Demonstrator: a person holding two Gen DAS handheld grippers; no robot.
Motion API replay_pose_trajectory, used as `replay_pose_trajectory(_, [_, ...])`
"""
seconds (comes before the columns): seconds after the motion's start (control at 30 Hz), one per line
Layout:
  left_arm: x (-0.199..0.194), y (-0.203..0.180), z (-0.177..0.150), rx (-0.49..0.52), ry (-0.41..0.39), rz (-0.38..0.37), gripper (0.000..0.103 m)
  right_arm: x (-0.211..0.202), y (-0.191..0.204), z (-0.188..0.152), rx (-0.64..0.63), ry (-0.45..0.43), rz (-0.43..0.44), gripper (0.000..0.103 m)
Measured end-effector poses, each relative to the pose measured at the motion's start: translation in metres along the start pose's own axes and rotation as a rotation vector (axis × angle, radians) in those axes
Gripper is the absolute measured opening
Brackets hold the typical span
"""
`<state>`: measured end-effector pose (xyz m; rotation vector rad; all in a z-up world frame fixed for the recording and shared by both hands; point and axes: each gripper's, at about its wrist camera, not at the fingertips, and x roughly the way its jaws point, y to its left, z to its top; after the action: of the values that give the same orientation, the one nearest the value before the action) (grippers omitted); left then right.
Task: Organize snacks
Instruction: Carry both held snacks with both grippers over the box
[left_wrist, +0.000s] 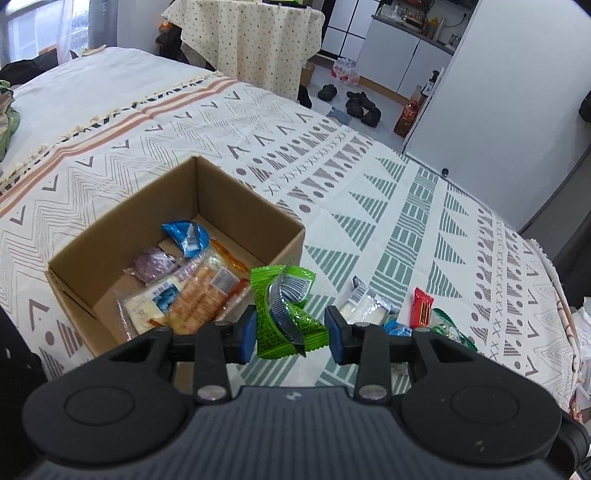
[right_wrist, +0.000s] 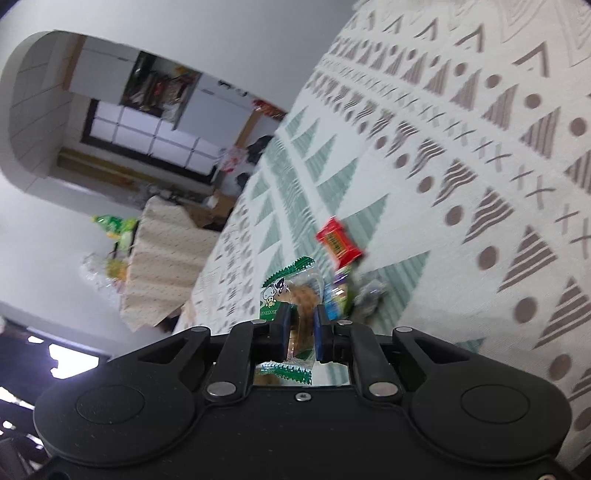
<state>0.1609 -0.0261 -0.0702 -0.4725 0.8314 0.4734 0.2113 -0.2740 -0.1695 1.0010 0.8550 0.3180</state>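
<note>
An open cardboard box (left_wrist: 236, 206) sits on the patterned bedspread and holds several snack packets. My left gripper (left_wrist: 291, 328) is open beside the box's near right corner; a bright green snack packet (left_wrist: 284, 310) hangs between its blue pads, touching only the left pad. A white packet (left_wrist: 364, 304), a red packet (left_wrist: 422, 308) and blue and green ones lie on the cloth to the right. My right gripper (right_wrist: 301, 328) is shut on a clear, green-edged cookie packet (right_wrist: 291, 291), tilted above the red packet (right_wrist: 338, 242) and a small pile.
The bedspread (left_wrist: 369, 177) covers the bed. Beyond its far edge are a cloth-draped table (left_wrist: 251, 33), shoes on the floor (left_wrist: 358, 103) and white cabinets. Dark items lie at the bed's left edge.
</note>
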Motion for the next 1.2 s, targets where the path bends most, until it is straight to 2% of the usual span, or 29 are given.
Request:
replay_pose_trajectory(0.2, [-0.009, 0.014, 0.008, -0.024, -0.016, 0.005, 0.038, 0.004, 0.018, -0.01, -0.055, 0.041, 0.073, 0.011])
replay_pose_trajectory(0.27, [-0.012, 0.02, 0.012, -0.031, -0.022, 0.007, 0.038, 0.006, 0.024, -0.014, -0.071, 0.057, 0.097, 0.0])
replay_pose_trajectory(0.4, [-0.016, 0.034, 0.017, -0.051, -0.037, 0.021, 0.038, 0.01, 0.039, -0.023, -0.12, 0.083, 0.15, 0.0])
replay_pose_trajectory(0.6, [-0.016, 0.056, 0.026, -0.1, -0.043, 0.03, 0.038, 0.025, 0.043, -0.039, -0.138, 0.13, 0.114, 0.0])
replay_pose_trajectory(0.67, [-0.013, 0.063, 0.028, -0.116, -0.04, 0.035, 0.038, 0.028, 0.04, -0.041, -0.131, 0.15, 0.071, 0.008])
replay_pose_trajectory(0.7, [-0.011, 0.066, 0.029, -0.123, -0.036, 0.036, 0.038, 0.029, 0.037, -0.041, -0.118, 0.157, 0.04, 0.015])
replay_pose_trajectory(0.73, [-0.009, 0.068, 0.03, -0.129, -0.031, 0.036, 0.038, 0.031, 0.033, -0.042, -0.11, 0.16, 0.017, 0.032])
replay_pose_trajectory(0.8, [-0.005, 0.073, 0.03, -0.14, -0.021, 0.036, 0.038, 0.032, 0.03, -0.043, -0.129, 0.149, -0.026, 0.043])
replay_pose_trajectory(0.87, [0.0, 0.077, 0.03, -0.152, -0.007, 0.04, 0.038, 0.036, 0.031, -0.045, -0.154, 0.142, -0.061, 0.045])
replay_pose_trajectory(0.93, [0.006, 0.081, 0.03, -0.168, 0.011, 0.047, 0.038, 0.043, 0.031, -0.047, -0.167, 0.146, -0.077, 0.055])
replay_pose_trajectory(1.2, [0.028, 0.101, 0.033, -0.221, 0.05, 0.082, 0.038, 0.082, 0.035, -0.06, -0.24, 0.177, -0.16, 0.06])
